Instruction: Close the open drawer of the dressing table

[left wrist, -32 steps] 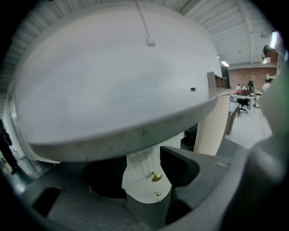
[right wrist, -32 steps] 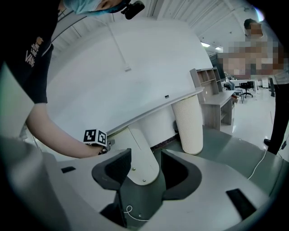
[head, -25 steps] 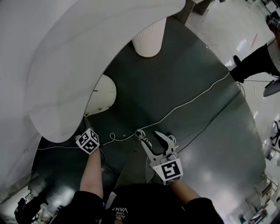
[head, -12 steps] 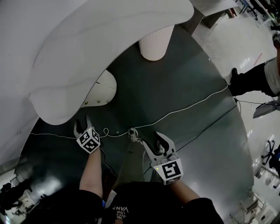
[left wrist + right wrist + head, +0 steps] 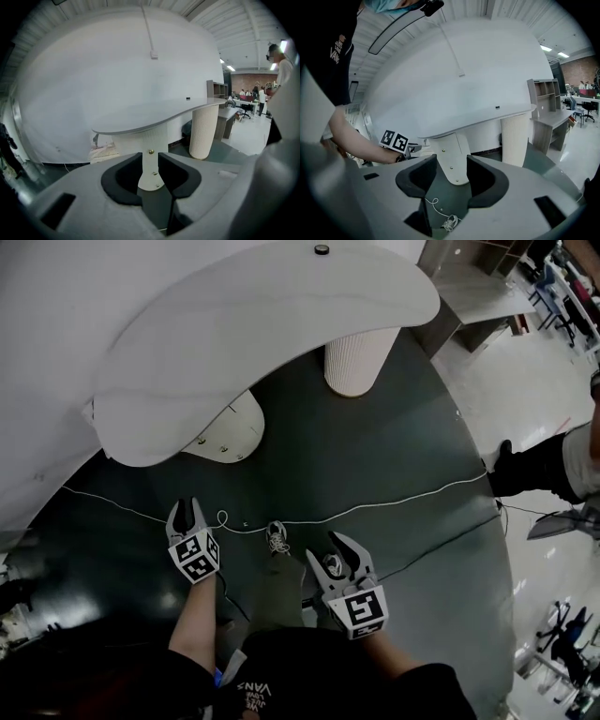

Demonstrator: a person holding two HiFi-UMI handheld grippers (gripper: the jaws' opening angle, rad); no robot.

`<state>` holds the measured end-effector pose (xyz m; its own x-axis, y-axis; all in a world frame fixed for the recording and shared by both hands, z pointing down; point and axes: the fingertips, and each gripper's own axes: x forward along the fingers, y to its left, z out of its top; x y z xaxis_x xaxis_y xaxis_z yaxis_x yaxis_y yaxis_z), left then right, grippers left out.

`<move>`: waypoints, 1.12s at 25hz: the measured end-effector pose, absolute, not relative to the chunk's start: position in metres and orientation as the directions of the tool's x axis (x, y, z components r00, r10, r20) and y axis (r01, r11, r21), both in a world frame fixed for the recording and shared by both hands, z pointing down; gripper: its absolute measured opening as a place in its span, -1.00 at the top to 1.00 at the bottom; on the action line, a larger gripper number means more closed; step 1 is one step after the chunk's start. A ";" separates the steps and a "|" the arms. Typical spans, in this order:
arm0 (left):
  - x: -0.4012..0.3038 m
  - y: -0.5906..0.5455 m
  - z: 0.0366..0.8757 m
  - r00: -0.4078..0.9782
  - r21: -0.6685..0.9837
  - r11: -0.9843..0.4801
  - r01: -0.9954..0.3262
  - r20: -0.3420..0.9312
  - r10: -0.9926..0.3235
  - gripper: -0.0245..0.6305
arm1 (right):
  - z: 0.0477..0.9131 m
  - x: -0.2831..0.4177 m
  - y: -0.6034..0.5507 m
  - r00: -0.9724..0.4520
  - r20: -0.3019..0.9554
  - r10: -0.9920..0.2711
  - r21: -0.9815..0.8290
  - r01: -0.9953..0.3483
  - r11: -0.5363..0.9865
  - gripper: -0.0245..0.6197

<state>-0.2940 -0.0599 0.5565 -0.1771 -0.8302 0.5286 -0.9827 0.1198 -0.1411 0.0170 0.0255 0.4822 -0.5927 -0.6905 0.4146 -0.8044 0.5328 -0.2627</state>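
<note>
The white dressing table (image 5: 262,343) has a curved top on a fluted leg (image 5: 361,367). Below the top a rounded white drawer part (image 5: 230,427) with brass studs pokes out a little; it shows as a white panel (image 5: 151,171) in the left gripper view. My left gripper (image 5: 186,510) hovers over the dark floor, short of the table edge. Its jaws (image 5: 151,180) are closing with nothing between them. My right gripper (image 5: 330,554) hangs further back, open and empty, and looks at the drawer panel (image 5: 452,164) between its jaws (image 5: 452,183).
A white cable (image 5: 375,507) runs across the dark floor mat, with a shoe (image 5: 277,538) just behind it. A person's legs (image 5: 544,470) stand at the right. A grey desk (image 5: 478,296) is at the back right. A small black object (image 5: 322,249) lies on the tabletop.
Both grippers have drawn back from the table. The left one came out from under the tabletop edge and its jaws have narrowed. The table sits further up in the view.
</note>
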 end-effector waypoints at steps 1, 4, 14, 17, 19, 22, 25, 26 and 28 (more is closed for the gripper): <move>-0.293 -0.052 0.552 -0.179 -0.136 0.126 -0.983 0.522 -0.834 0.58 | 0.480 0.018 0.028 -0.601 0.410 -0.686 -0.259 -0.798 0.544 0.29; -0.291 -0.030 0.539 -0.191 -0.121 0.150 -0.981 0.501 -0.844 0.65 | 0.473 0.018 0.033 -0.628 0.399 -0.668 -0.250 -0.776 0.580 0.31; -0.262 0.045 0.491 -0.147 -0.028 0.150 -0.988 0.444 -0.884 0.83 | 0.443 0.009 0.046 -0.716 0.349 -0.605 -0.216 -0.690 0.691 0.42; -0.254 0.068 0.474 -0.137 0.009 0.155 -0.988 0.431 -0.892 0.84 | 0.429 -0.002 0.053 -0.745 0.337 -0.576 -0.197 -0.654 0.730 0.45; -0.248 0.080 0.465 -0.124 0.022 0.148 -0.989 0.435 -0.892 0.85 | 0.422 -0.008 0.060 -0.756 0.335 -0.563 -0.198 -0.641 0.742 0.48; -0.239 0.091 0.452 -0.113 0.025 0.137 -0.990 0.426 -0.898 0.85 | 0.415 -0.013 0.065 -0.775 0.328 -0.541 -0.196 -0.616 0.763 0.54; -0.233 0.104 0.437 -0.119 0.012 0.135 -0.991 0.398 -0.909 0.85 | 0.408 -0.019 0.074 -0.797 0.317 -0.514 -0.183 -0.583 0.791 0.58; -0.230 0.109 0.433 -0.123 0.005 0.135 -0.991 0.393 -0.911 0.86 | 0.406 -0.020 0.077 -0.803 0.312 -0.508 -0.179 -0.575 0.799 0.59; -0.223 0.119 0.429 -0.122 -0.007 0.129 -0.992 0.389 -0.913 0.86 | 0.405 -0.020 0.084 -0.809 0.308 -0.501 -0.177 -0.566 0.805 0.63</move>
